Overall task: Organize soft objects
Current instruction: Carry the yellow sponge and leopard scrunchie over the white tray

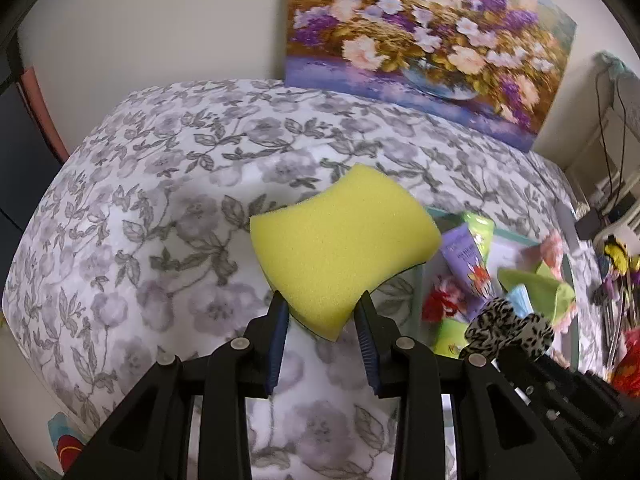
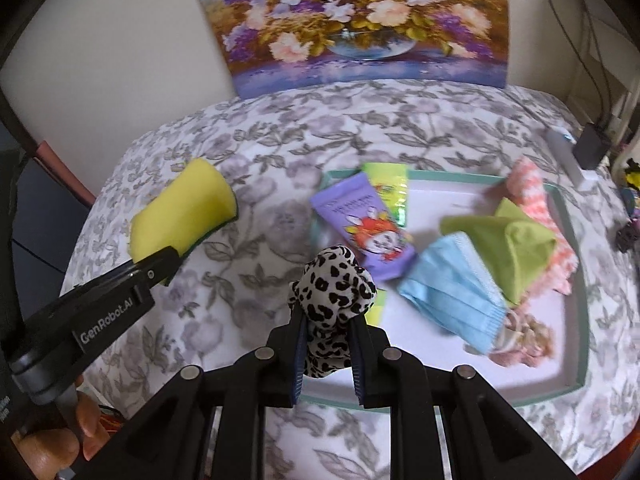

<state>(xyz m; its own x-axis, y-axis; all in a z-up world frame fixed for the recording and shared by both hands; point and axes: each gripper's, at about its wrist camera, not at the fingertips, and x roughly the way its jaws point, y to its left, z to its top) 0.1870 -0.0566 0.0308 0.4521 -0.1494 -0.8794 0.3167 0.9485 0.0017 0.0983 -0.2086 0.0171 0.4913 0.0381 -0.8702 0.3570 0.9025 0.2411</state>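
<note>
A yellow sponge (image 1: pixel 340 248) is being held by one narrow end between the pads of the left gripper (image 1: pixel 322 312), with most of its body sticking out beyond the fingers over the flowered bedspread (image 1: pixel 160 184). A leopard-print scrunchie (image 2: pixel 334 300) is being pinched in the right gripper (image 2: pixel 330 340), its jaws drawn in narrow around the bunched fabric. Both things are being carried in the air, near the shallow tray (image 2: pixel 576 384) with the teal rim that is lying on the bed to the right.

The tray is already being used for a purple packet (image 2: pixel 368 224), a green packet (image 2: pixel 390 192), a blue face mask (image 2: pixel 452 300), a green cloth (image 2: pixel 516 248) and a pink checked cloth (image 2: pixel 536 196) at its far right.

Judging by this, the step in hand is the delivery of both things into the tray. It would be done well if the scrunchie were lowered onto the bare white floor at the tray's near side, clear of the mask, before the jaws are let apart. The sponge, being gripped by its edge only, should be kept level and brought over the left rim without brushing the packets; a loose hold there could be lost. The painting (image 2: pixel 360 20) against the far wall is not being involved.
</note>
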